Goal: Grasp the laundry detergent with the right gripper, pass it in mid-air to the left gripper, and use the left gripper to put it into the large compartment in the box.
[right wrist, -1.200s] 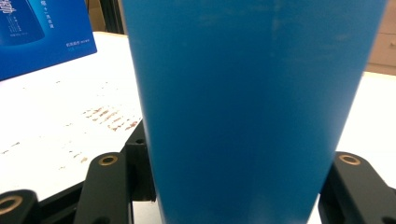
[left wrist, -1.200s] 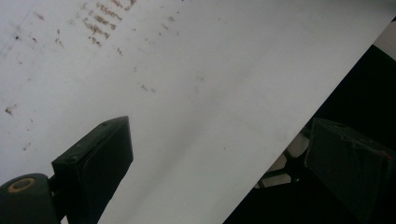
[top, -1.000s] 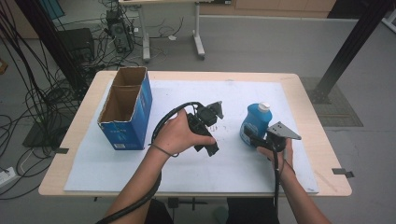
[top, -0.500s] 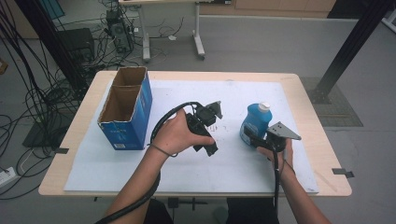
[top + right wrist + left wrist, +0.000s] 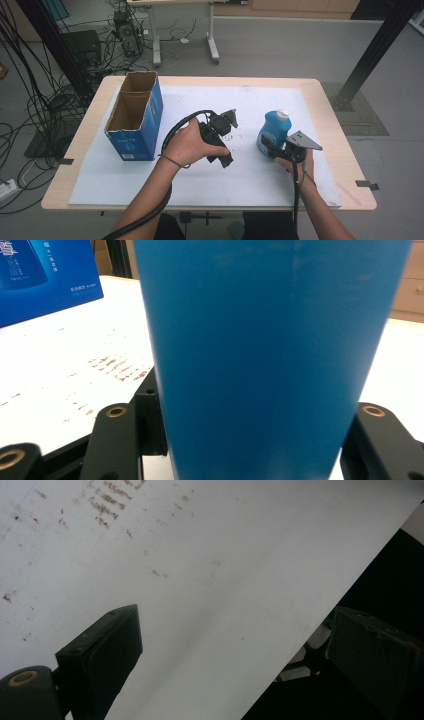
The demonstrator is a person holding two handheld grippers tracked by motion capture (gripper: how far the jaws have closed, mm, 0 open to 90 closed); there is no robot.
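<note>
Right now, key relation: the bottle stands upright between the jaws of the right gripper, its long axis vertical and square to the jaws' reach.
Bottle place: on the white sheet, right of centre, white cap up, well in from the table edges.
Right jaws: in the right gripper view the blue body sits between the two black jaws, one at each lower flank; they look closed against it, though the contact itself is at the frame's bottom and I cannot tell how firmly they press.
Right hand: behind the bottle on the person's side, so any lift would pull it up and toward the person.
Left gripper: held above the middle of the sheet, left of the bottle and apart from it.
Left jaws: spread wide in the left gripper view, with bare sheet between them and nothing held.
Nearer hand: the right, plainly; the left hand lies between bottle and box.
Box: open-topped blue carton at the sheet's left, two compartments, both seeming empty; well apart from the bottle.
Open room: free sheet in front of and behind the bottle; the left gripper sits on the straight path from bottle to box.
Edges: sheet's right edge and table's right edge lie near the bottle's far side, so room is tighter that way.
Risk, as a judgement: a low grip on a tall bottle may let it tip when raised.
</note>
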